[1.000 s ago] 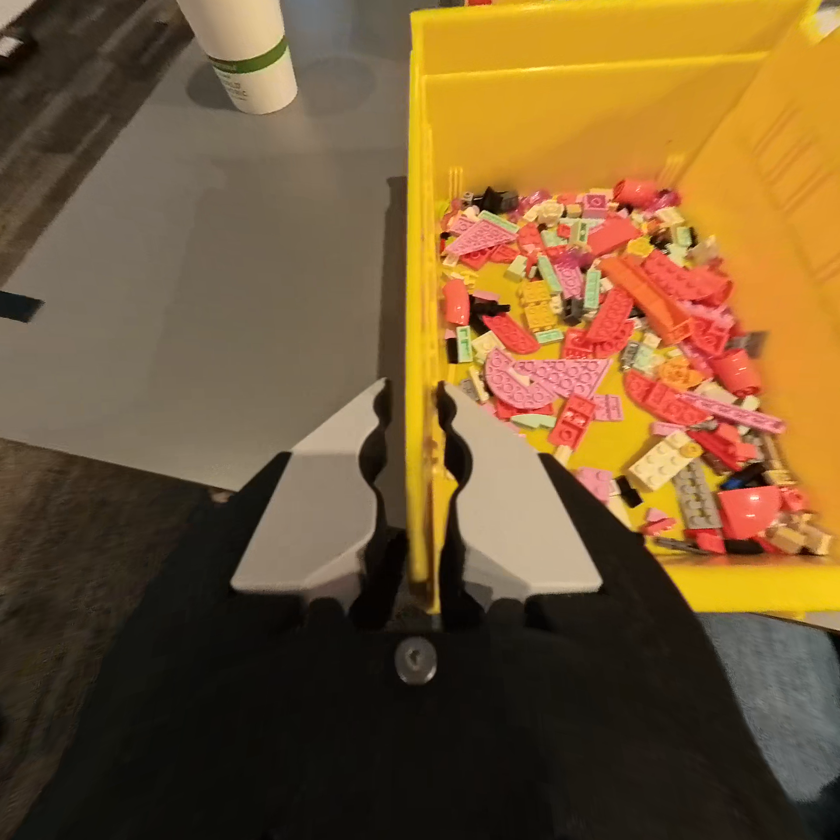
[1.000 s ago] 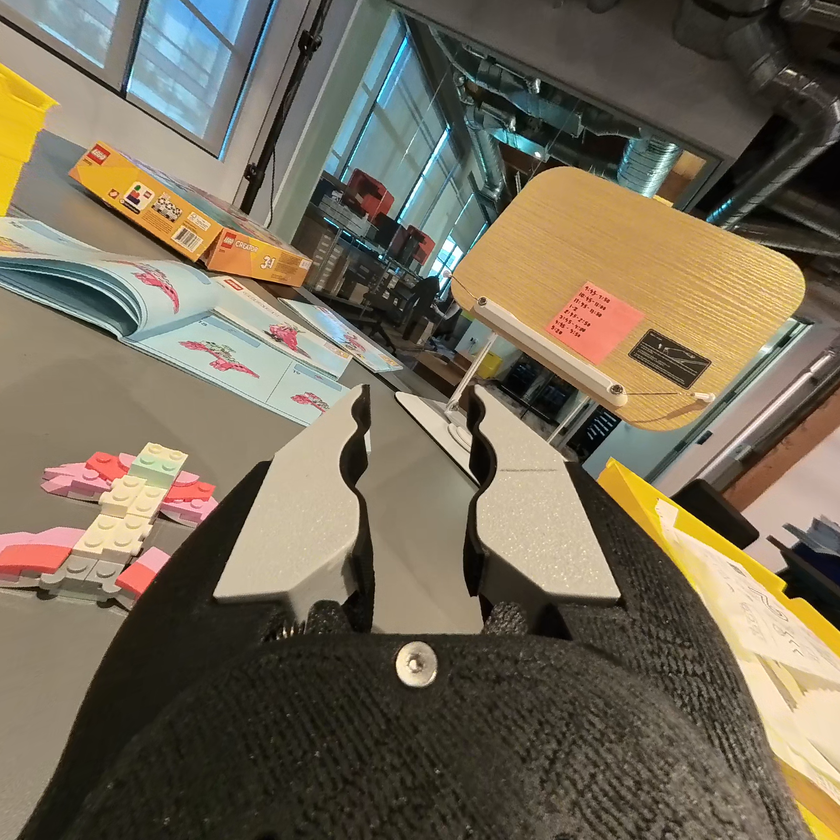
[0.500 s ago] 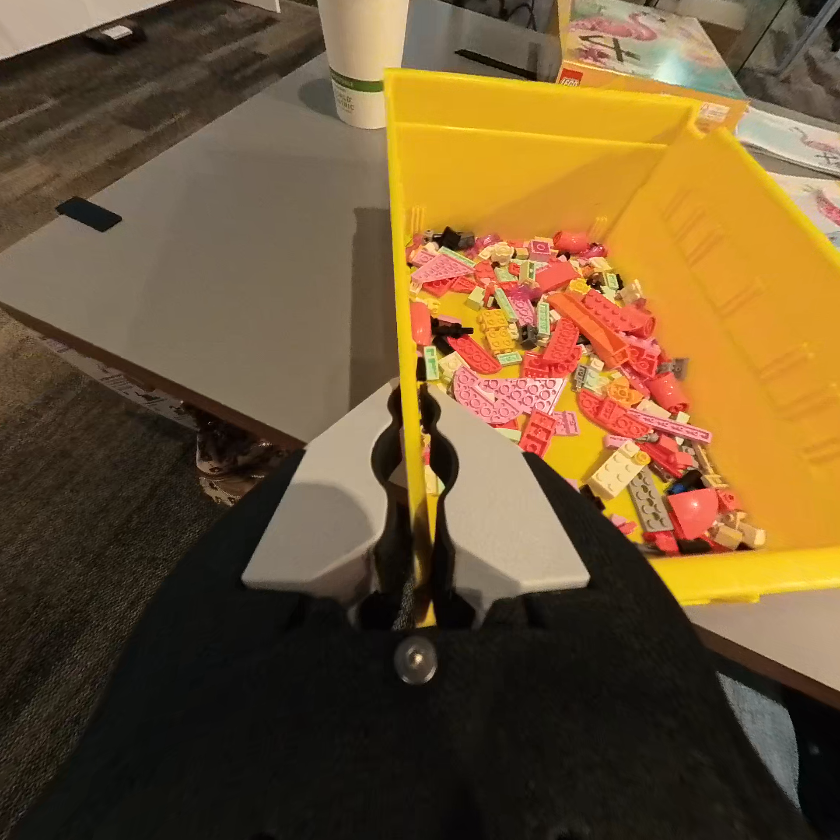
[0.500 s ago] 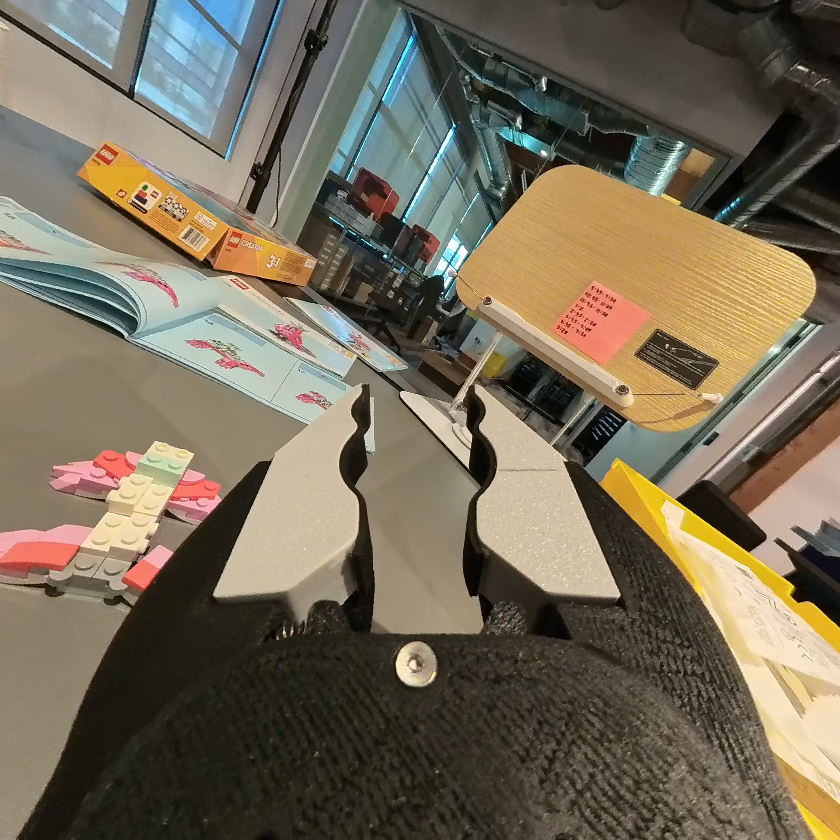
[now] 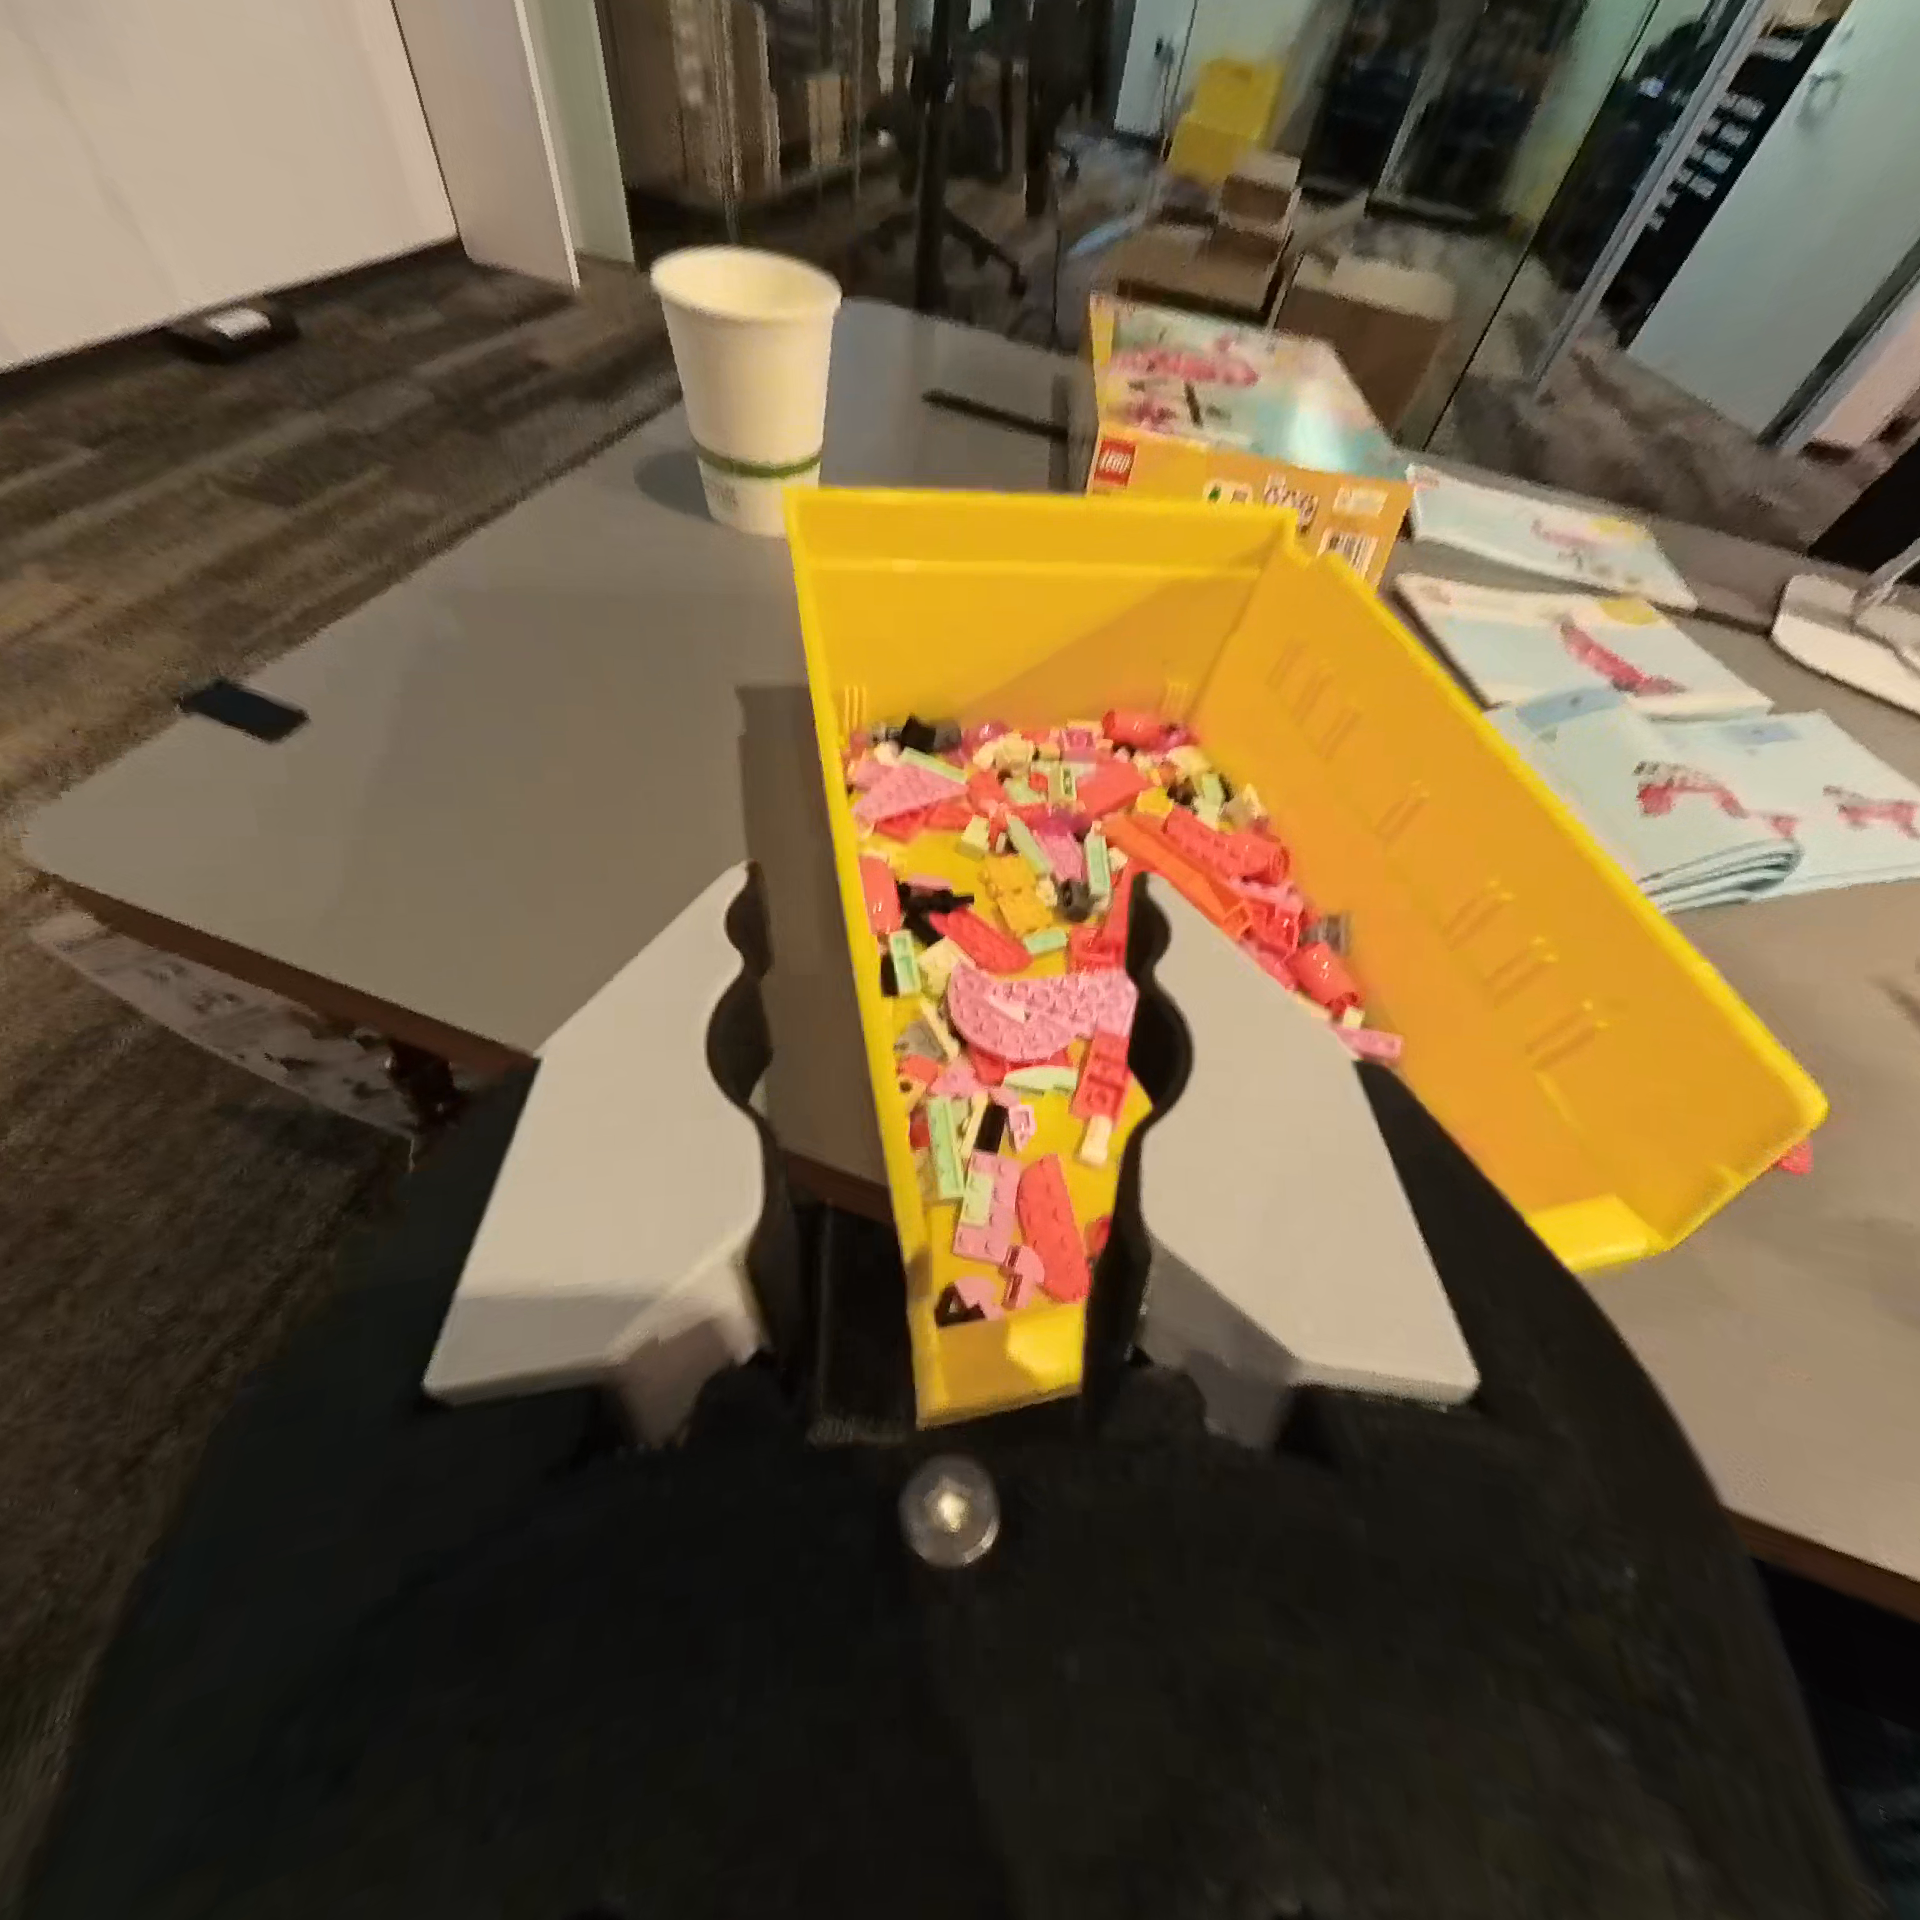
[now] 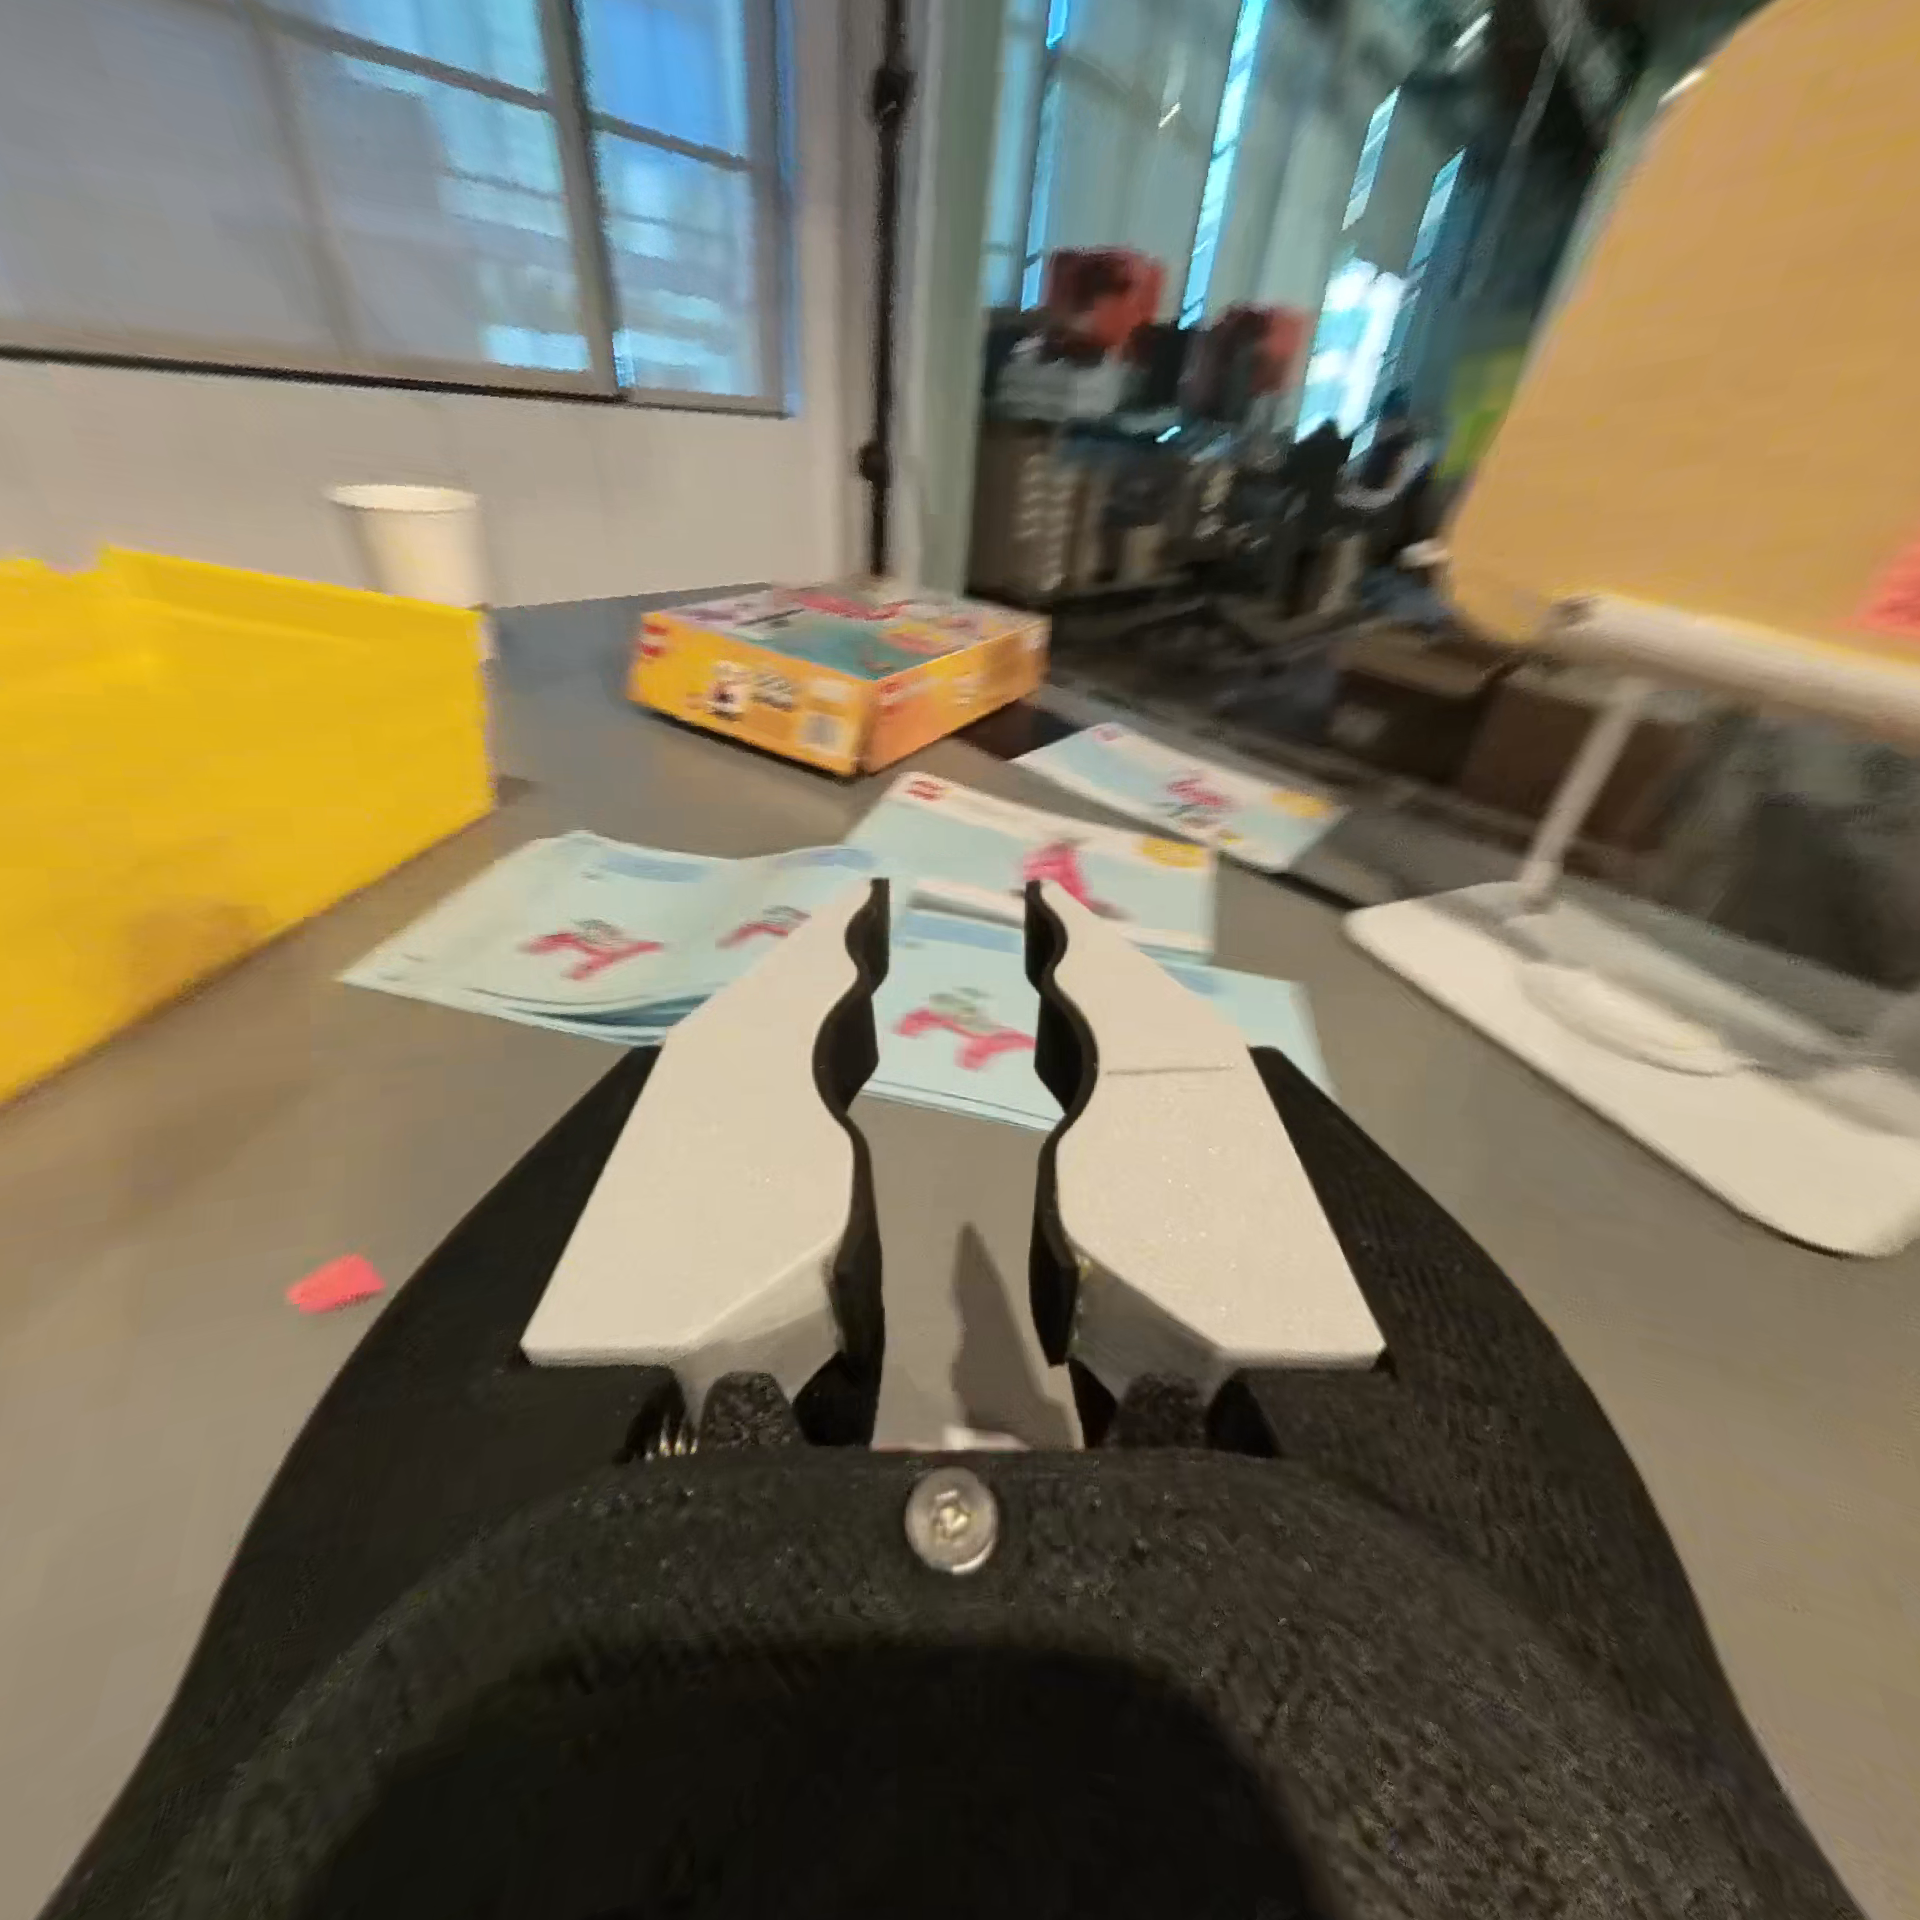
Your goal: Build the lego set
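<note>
Grey surface [image 5: 436,790] carried everything. Yellow bin [image 5: 1507,914], tilted, sat at 12 o'clock from left gripper [image 5: 940,904]; loose lego bricks [image 5: 1039,883] heaped inside, likely kept there for sorting. Left gripper spread wide, empty, straddling bin's near left wall. Lego box [image 6: 831,675] at 11 o'clock from right gripper [image 6: 954,899]; open instruction booklet [image 6: 623,935] just beyond its tips, presumably laid flat for reference. Right gripper moderately parted, empty. Paper cup [image 5: 748,384] behind bin. Stray red piece [image 6: 335,1281] at 9 o'clock.
</note>
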### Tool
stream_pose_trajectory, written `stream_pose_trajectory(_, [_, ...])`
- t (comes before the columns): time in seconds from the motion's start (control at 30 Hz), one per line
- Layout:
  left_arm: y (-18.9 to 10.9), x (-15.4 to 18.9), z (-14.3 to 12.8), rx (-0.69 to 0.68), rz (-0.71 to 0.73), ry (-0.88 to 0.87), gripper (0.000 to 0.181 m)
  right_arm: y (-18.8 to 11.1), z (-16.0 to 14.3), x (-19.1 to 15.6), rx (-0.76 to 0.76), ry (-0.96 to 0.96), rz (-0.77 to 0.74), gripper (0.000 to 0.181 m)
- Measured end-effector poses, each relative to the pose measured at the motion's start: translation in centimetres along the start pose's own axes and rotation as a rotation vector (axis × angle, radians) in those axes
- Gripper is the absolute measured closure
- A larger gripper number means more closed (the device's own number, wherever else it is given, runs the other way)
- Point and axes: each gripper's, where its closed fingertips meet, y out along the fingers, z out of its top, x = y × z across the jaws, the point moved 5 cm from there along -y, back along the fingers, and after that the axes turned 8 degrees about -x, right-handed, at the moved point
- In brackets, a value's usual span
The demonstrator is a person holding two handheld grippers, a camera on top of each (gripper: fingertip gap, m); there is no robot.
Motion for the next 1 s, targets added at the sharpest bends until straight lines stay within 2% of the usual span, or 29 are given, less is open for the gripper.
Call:
stream_pose_trajectory(0.1, [-0.6,0.9,1.4,0.078,-0.02,0.031,0.113,4.6,-0.5,-2.9,-0.143,-0.013,0.054,0.161])
stream_pose_trajectory(0.2, [-1.1,1.3,2.2,0.135,-0.019,0.087,0.114,8.5,-3.2,-4.4,-0.34,-0.029,0.063,0.167])
stream_pose_trajectory(0.27, [-1.1,1.4,2.6,0.158,-0.015,0.126,0.115,10.3,-4.8,-4.7,-0.425,0.021,0.071,0.168])
stream_pose_trajectory(0.33, [-1.1,1.2,3.1,0.18,-0.012,0.153,0.116,11.5,-5.6,-4.4,-0.449,0.062,0.045,0.168])
stream_pose_trajectory(0.47, [0.0,0.6,4.0,0.187,-0.016,0.177,0.118,12.9,-6.3,-4.7,-0.519,0.115,0.08,0.174])
stream_pose_trajectory(0.67, [2.3,0.4,4.8,0.17,-0.065,0.203,0.12,13.8,-7.7,-6.5,-0.641,0.021,0.106,0.177])
stream_pose_trajectory(1.0, [3.9,0.3,5.0,0.157,-0.042,0.247,0.122,13.8,-7.9,-7.3,-0.655,-0.05,0.066,0.181])
